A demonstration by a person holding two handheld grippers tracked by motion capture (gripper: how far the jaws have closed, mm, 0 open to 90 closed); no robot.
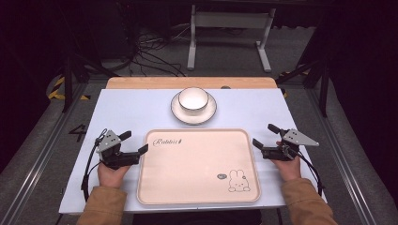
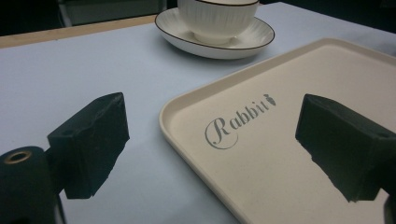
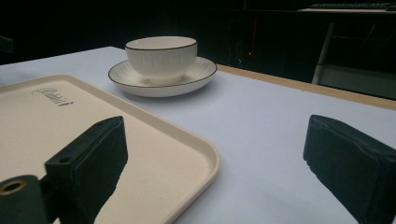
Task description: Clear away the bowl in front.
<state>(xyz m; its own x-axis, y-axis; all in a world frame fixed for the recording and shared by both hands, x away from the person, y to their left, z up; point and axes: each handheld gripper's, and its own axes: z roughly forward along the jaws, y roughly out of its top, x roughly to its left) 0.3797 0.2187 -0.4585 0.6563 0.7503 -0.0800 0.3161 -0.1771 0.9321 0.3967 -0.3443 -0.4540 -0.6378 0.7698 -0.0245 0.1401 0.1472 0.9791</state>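
Both grippers parked wide open at either edge of the tray, nothing held.

Table [image 1: 131, 112], pale blue top, wood strip along the far edge. Tray [image 1: 197, 168], cream, rounded corners, lies flat at the near centre; script lettering at its 10 o'clock corner, small rabbit drawing at its 5 o'clock corner; bare inside. Saucer [image 1: 178, 108] at 12 o'clock from the tray, just beyond its far rim and apart from it; white bowl [image 1: 193, 98] with a dark rim line stands upright on the saucer. Left gripper [image 1: 137, 142] at the tray's 9 o'clock, jaws spread, straddling the tray's left rim in its own view, pads clear of it. Right gripper [image 1: 265, 135] at the tray's 3 o'clock, jaws spread, one over the tray's right rim, the other over bare table; grasping nothing.
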